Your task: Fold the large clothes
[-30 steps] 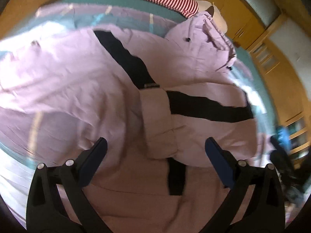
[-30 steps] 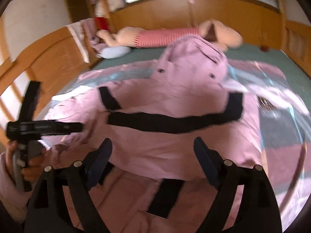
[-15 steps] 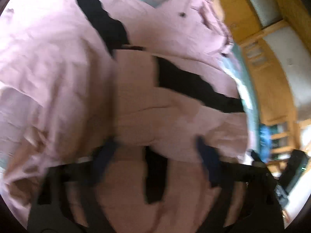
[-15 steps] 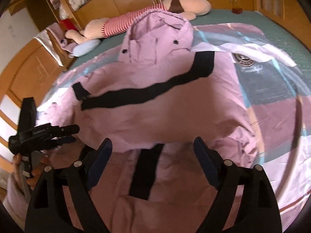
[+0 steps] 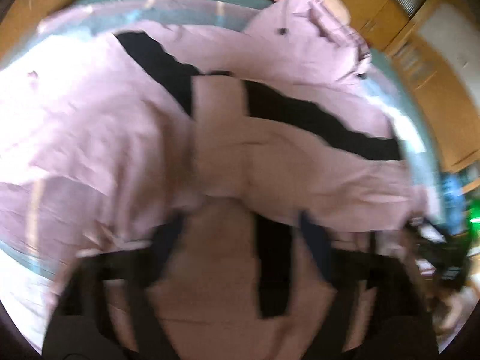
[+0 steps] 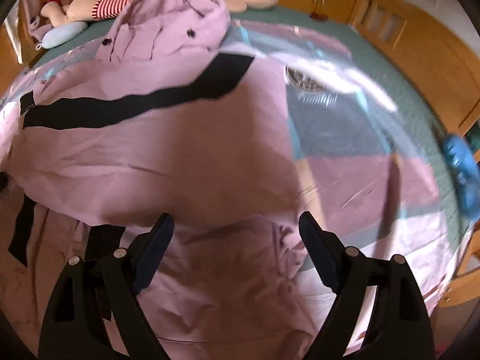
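Observation:
A large pink hooded jacket [image 5: 126, 126] with black bands lies spread on the bed; it also shows in the right wrist view [image 6: 168, 156], hood [image 6: 180, 21] at the far end. One sleeve is folded across its chest. My left gripper [image 5: 240, 234] is open and blurred, over the jacket's lower middle. My right gripper [image 6: 237, 228] is open and empty, just above the jacket's lower right part near its hem.
A patchwork bedspread [image 6: 360, 156] covers the bed. A striped stuffed toy [image 6: 120, 0] and a pale blue pillow [image 6: 60, 33] lie at the headboard. Wooden cabinets [image 6: 405, 30] line the walls. A blue object [image 6: 462, 168] sits at the bed's right edge.
Both grippers have moved, the right one rightward and lower toward the jacket's right hem. The left view has tilted back up and is blurred by motion. Both stay open.

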A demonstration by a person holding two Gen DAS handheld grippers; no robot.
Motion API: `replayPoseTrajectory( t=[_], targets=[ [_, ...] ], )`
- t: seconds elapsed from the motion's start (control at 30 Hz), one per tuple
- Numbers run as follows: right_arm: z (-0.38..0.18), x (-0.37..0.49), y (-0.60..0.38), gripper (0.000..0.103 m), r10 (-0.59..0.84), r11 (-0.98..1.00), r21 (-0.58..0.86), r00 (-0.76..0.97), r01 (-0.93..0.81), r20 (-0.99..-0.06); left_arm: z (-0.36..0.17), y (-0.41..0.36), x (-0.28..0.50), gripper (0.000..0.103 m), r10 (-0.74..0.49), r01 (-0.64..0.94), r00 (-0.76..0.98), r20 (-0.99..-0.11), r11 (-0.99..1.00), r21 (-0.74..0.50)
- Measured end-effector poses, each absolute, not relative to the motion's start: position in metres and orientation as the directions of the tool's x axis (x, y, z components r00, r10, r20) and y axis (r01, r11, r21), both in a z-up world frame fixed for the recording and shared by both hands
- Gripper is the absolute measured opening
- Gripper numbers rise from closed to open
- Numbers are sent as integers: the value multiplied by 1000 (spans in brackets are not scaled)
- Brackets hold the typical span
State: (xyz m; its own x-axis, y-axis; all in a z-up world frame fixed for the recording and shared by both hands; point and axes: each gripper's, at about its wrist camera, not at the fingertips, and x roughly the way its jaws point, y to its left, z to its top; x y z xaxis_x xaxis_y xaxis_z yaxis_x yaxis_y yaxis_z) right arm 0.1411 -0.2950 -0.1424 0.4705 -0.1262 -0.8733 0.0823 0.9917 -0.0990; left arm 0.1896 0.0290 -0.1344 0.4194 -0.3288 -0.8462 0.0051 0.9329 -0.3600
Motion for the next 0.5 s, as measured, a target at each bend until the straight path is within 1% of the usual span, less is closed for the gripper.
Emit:
replayPoseTrajectory(
  t=[0.03,0.1,0.2,0.27,0.33,0.37,0.4,0.43,0.47,0.5],
  targets=[
    [-146,141,-296,86,-107,994,-78,456,83,-884,-133,29,191,91,-389,18,410,-825,908,-419],
    [-149,140,-292,86,-113,993,-88,447,77,-888,-133,28,198,92,-448,29,384,-807,880,-474],
    [-150,138,-280,86,-133,991,-127,453,44,-882,-145,30,209,96,-448,-34,377,-811,868,-496],
    [-150,137,-271,86,-119,991,-133,463,1,-879,-160,37,221,96,-498,-89,341,-797,827,-555],
    [-149,136,-261,86,-119,988,-151,471,-30,-874,-169,41,226,94,-509,-129,335,-793,809,-574],
    [-149,136,-257,86,-126,985,-166,478,-44,-869,-170,42,226,84,-492,-138,344,-800,816,-561],
    [-149,135,-254,86,-135,981,-185,488,-56,-862,-169,41,226,54,-462,-137,352,-814,835,-533],
    [-149,136,-252,86,-145,978,-200,496,-60,-856,-171,41,226,41,-456,-126,347,-820,843,-522],
    [-148,136,-251,86,-156,975,-214,507,-59,-848,-172,43,225,29,-480,-112,344,-807,832,-543],
    [-147,137,-252,86,-164,974,-222,517,-51,-840,-172,46,224,24,-500,-123,360,-788,811,-571]
  ],
)
